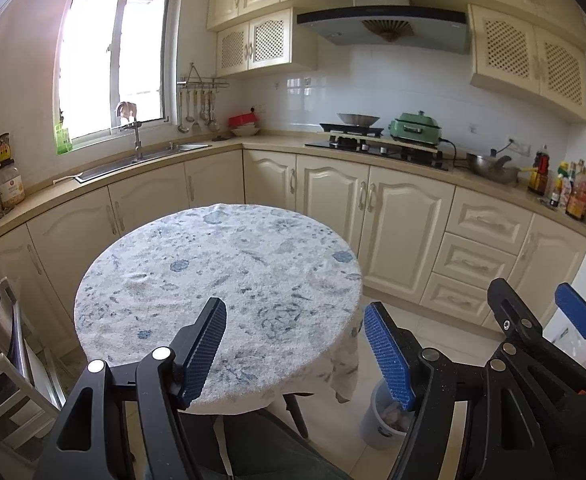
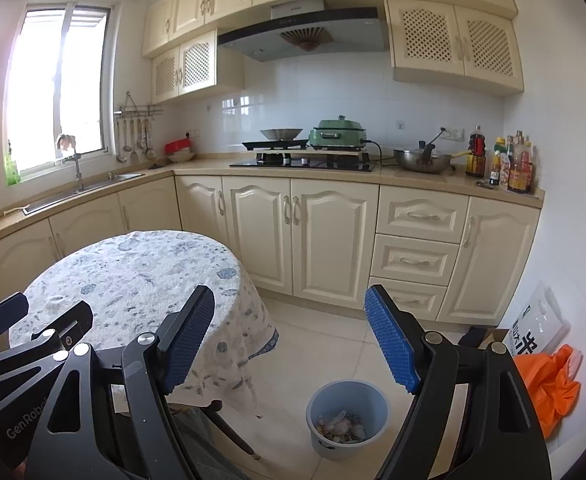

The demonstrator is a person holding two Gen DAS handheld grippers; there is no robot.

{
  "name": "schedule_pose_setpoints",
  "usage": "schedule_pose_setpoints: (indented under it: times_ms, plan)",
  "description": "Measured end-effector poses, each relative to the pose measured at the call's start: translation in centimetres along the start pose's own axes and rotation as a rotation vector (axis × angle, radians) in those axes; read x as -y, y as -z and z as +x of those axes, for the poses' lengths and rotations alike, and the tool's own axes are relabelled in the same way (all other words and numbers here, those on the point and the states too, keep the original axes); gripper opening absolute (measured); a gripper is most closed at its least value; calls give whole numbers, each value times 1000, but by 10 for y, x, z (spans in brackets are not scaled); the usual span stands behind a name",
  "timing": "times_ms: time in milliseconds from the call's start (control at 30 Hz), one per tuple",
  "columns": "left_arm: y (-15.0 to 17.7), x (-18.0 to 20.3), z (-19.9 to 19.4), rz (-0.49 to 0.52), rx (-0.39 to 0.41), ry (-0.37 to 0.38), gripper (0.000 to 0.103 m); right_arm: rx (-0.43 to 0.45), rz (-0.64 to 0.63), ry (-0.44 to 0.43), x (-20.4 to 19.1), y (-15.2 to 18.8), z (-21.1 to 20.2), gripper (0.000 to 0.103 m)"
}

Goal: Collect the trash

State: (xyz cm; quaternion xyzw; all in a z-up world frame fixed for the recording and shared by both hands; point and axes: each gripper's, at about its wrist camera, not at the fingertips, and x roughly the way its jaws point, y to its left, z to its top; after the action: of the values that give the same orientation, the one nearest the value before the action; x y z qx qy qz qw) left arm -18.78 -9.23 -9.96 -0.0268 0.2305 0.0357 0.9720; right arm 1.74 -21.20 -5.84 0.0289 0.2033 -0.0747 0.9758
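Fingers of both grippers stand apart with nothing between them: the left gripper (image 1: pixel 295 350) hovers over the near edge of the round tabletop (image 1: pixel 213 272), the right gripper (image 2: pixel 291 340) beside it, over the floor. No litter shows on the tabletop; its cover is a nubbly, towel-like cloth with a faded blue flower print, draped over the rim in soft folds. Collected trash, pale crumpled scraps, lies inside a smooth grey-blue plastic bin (image 2: pixel 347 416), round and open-topped, standing on glossy cream floor tiles just beside the table's dark legs. Collecting looks about finished; a slow sweep over the cloth for missed scraps would be wise. An orange plastic bag (image 2: pixel 549 384) slumps against the far wall.
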Motion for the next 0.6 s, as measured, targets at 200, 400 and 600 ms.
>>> schedule_pose_setpoints:
  times_ms: [200, 400, 600]
  plan:
    - [-15, 0, 8, -3, 9, -3, 68, 3, -3, -2, 0, 1, -4, 80]
    - [-12, 2, 5, -2, 20, -7, 68, 12, -8, 3, -1, 1, -7, 80]
    - [-7, 3, 5, 0, 23, -14, 69, 15, -7, 4, -2, 1, -9, 80]
